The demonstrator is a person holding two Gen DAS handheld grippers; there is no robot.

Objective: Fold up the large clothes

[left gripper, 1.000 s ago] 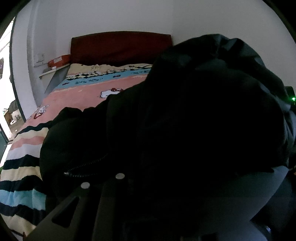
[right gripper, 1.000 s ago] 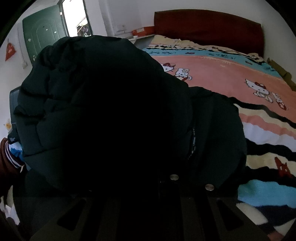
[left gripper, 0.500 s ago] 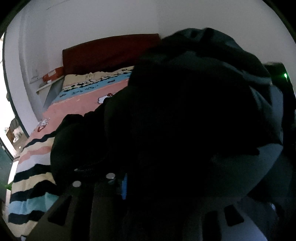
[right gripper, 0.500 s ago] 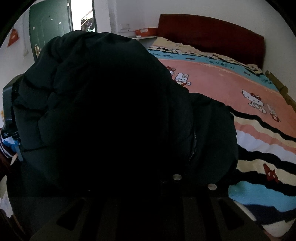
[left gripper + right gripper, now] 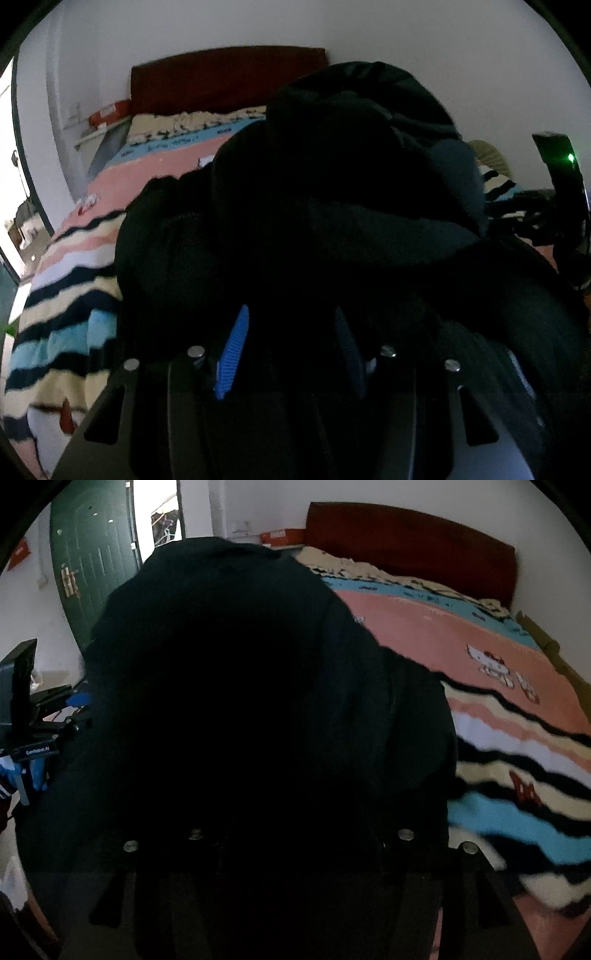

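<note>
A bulky black padded jacket [image 5: 332,192] lies heaped on the striped cartoon blanket [image 5: 66,295] and fills most of both views. My left gripper [image 5: 291,314] is at its near edge with its jaws opening. Its blue pads [image 5: 232,354] stand apart and dark fabric lies loose between them. In the right wrist view the same jacket [image 5: 229,657] bulges up right in front of my right gripper [image 5: 295,812], whose jaws are opening too. Its fingers are lost in the dark, but their bolts sit wide apart. Whether cloth still lies between them is hidden.
The bed runs back to a dark red headboard [image 5: 406,542] against a white wall. A green door [image 5: 92,561] and a bright doorway stand at the left. An orange box [image 5: 109,110] rests on a shelf beside the headboard. Pink blanket [image 5: 443,635] lies bare beyond the jacket.
Both grippers have let go of the jacket: their jaws went from shut on the cloth to spread apart. The blue pads of the left one now show, and both hands have shifted across the bed.
</note>
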